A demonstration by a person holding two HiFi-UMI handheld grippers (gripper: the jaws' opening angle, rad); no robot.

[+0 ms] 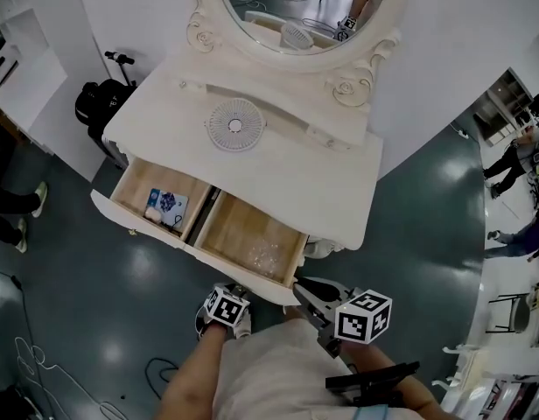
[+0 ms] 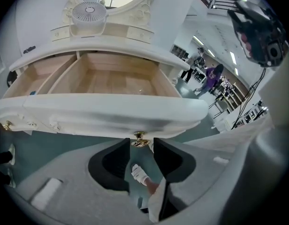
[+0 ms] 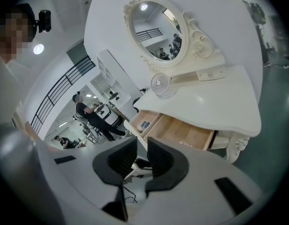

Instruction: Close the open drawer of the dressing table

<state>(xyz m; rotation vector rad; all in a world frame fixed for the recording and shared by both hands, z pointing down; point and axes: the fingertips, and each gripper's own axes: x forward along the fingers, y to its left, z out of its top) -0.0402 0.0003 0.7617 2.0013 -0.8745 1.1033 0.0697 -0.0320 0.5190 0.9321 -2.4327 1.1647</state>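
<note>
Drawer [image 2: 111, 111] stands open, its white front just ahead of the left gripper [image 2: 141, 149], whose jaws are apart with the brass knob [image 2: 140, 139] at the mouth of their gap, not pinched; right gripper [image 3: 141, 150] jaws apart, empty, drawer well beyond them.

On the dressing table [image 1: 339, 173] the fan [image 1: 235, 125] stands before the mirror [image 1: 278, 7], the drawer [image 1: 239, 230] juts out below toward the person, a small packet [image 1: 167, 206] lies in its left compartment, and the left gripper [image 2: 141, 146] sits just before the drawer's knob [image 2: 139, 139].
</note>
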